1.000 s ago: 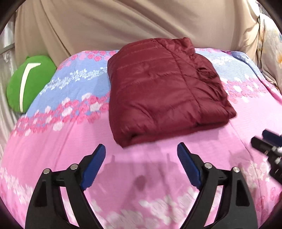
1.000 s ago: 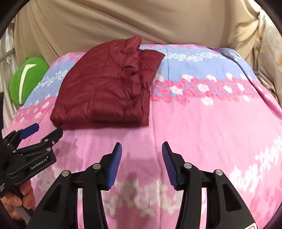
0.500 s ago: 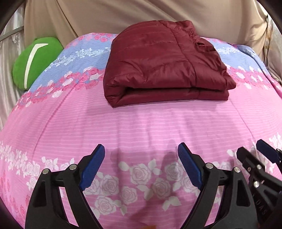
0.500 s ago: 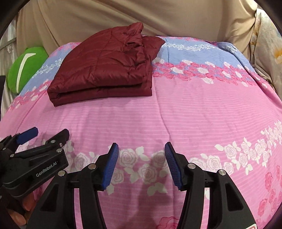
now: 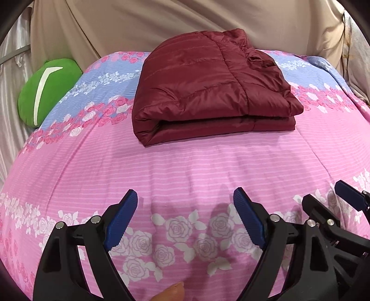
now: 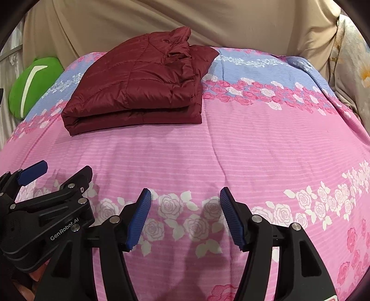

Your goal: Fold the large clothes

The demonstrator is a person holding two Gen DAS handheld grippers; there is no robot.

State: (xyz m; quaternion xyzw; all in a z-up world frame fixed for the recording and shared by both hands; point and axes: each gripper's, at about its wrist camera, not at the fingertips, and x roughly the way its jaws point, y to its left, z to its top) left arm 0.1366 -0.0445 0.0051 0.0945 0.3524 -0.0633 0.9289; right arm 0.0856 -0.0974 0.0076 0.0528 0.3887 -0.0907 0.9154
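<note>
A dark red quilted jacket point(image 5: 208, 92) lies folded into a thick rectangle on the pink and blue floral bedspread point(image 5: 185, 166). In the right wrist view the jacket point(image 6: 138, 85) sits at the upper left. My left gripper point(image 5: 185, 199) is open and empty, well back from the jacket, over the rose border. My right gripper point(image 6: 185, 196) is open and empty too, near the front of the bed. Each gripper shows in the other's view: the right one point(image 5: 330, 201) at the right edge, the left one point(image 6: 60, 171) at the lower left.
A green cushion point(image 5: 46, 90) lies at the bed's far left edge. A beige cloth point(image 5: 161, 20) hangs behind the bed. A floral curtain point(image 6: 353, 69) hangs at the right. The bedspread point(image 6: 254, 139) stretches to the right of the jacket.
Both grippers have drawn back from the folded jacket toward the front of the bed, staying open. The jacket lies where it was.
</note>
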